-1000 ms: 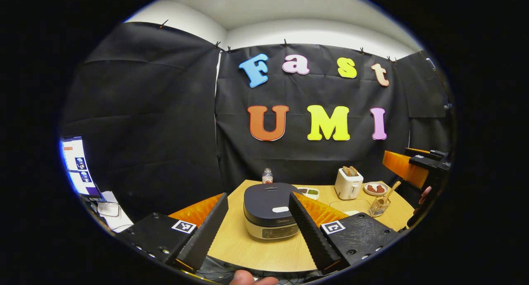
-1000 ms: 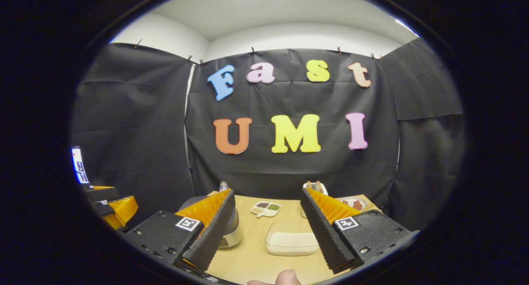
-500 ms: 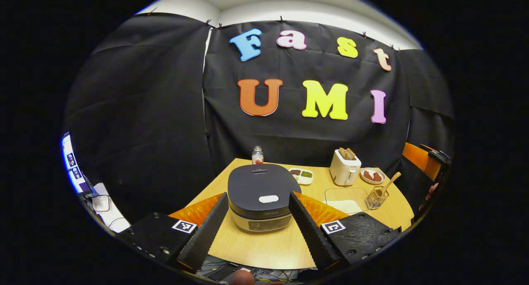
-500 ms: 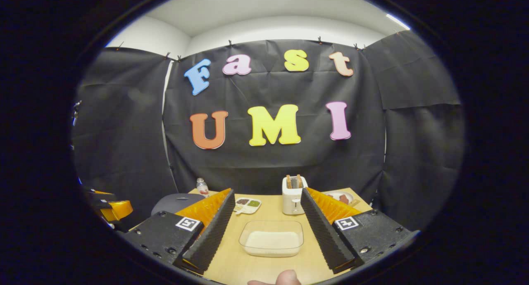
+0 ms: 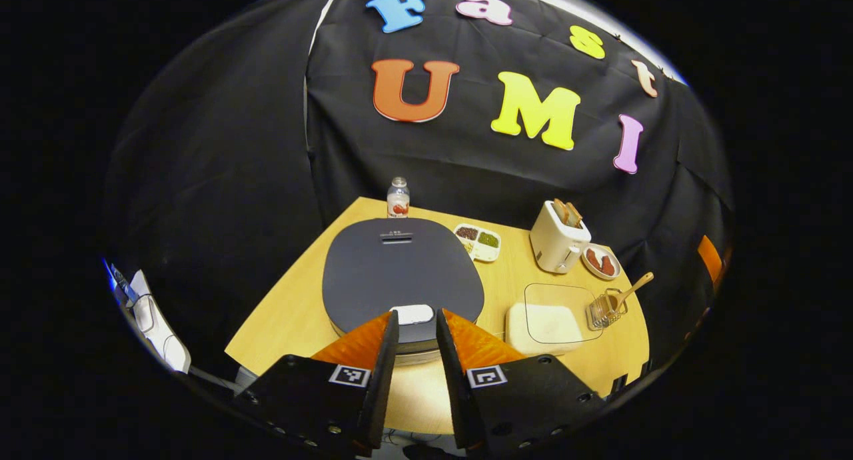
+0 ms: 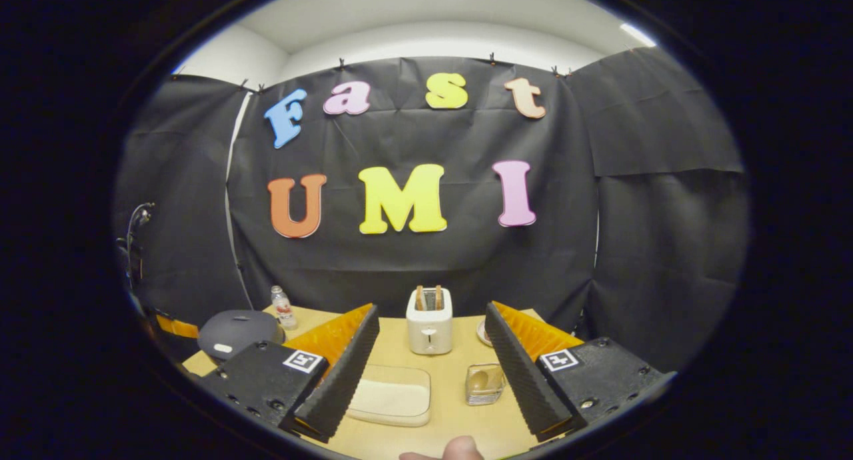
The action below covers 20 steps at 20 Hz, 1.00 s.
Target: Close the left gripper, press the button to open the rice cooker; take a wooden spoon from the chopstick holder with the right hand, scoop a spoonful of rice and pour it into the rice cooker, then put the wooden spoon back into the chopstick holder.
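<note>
The rice cooker stands shut under its dark lid, its white button at the front edge. My left gripper hovers right over that button, jaws drawn close with a narrow gap and nothing between them. At the right, the wooden spoon leans in the wire chopstick holder, beside the clear container of rice. My right gripper is open and empty, back from the table; the chopstick holder and rice container lie ahead of it, the rice cooker far left.
A white toaster with bread, a plate of food, a divided dish and a small bottle line the far side of the wooden table. The toaster stands behind the holder.
My left gripper has moved forward and tilted down over the cooker, and its jaws have narrowed. The right gripper has swung right; the toaster and holder now lie between its fingers.
</note>
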Each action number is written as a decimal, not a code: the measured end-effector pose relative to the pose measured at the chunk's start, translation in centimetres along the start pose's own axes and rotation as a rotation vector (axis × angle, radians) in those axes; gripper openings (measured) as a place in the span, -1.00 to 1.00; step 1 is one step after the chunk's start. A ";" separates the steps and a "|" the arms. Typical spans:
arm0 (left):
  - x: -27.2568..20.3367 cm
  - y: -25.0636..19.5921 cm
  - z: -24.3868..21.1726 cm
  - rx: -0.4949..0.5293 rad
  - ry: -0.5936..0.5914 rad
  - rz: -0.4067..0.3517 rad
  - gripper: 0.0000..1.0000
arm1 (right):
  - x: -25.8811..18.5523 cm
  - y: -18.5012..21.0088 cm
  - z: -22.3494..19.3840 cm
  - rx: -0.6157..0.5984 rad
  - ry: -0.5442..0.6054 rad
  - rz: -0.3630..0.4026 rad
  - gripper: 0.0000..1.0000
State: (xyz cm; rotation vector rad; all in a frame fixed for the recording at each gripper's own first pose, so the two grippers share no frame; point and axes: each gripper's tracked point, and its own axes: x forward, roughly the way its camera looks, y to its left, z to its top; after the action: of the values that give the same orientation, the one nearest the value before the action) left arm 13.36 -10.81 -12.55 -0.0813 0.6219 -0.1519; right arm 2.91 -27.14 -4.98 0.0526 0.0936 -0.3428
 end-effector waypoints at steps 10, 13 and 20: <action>5.4 -0.5 -0.6 -0.037 0.195 -0.030 -1.00 | 3.5 -3.2 -2.6 -0.001 0.044 -0.035 1.00; 7.0 0.2 -1.3 -0.032 0.206 -0.015 -1.00 | 4.3 -4.1 -3.0 -0.003 0.054 -0.044 1.00; 7.7 0.3 -3.7 -0.013 0.268 0.001 -0.99 | 4.8 -4.1 -3.8 0.002 0.076 -0.047 1.00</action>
State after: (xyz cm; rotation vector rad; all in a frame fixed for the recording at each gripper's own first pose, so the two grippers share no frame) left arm 17.37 -11.88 -19.99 -0.0736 0.8904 -0.1589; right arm 5.74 -32.35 -9.37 0.0658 0.1696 -0.3878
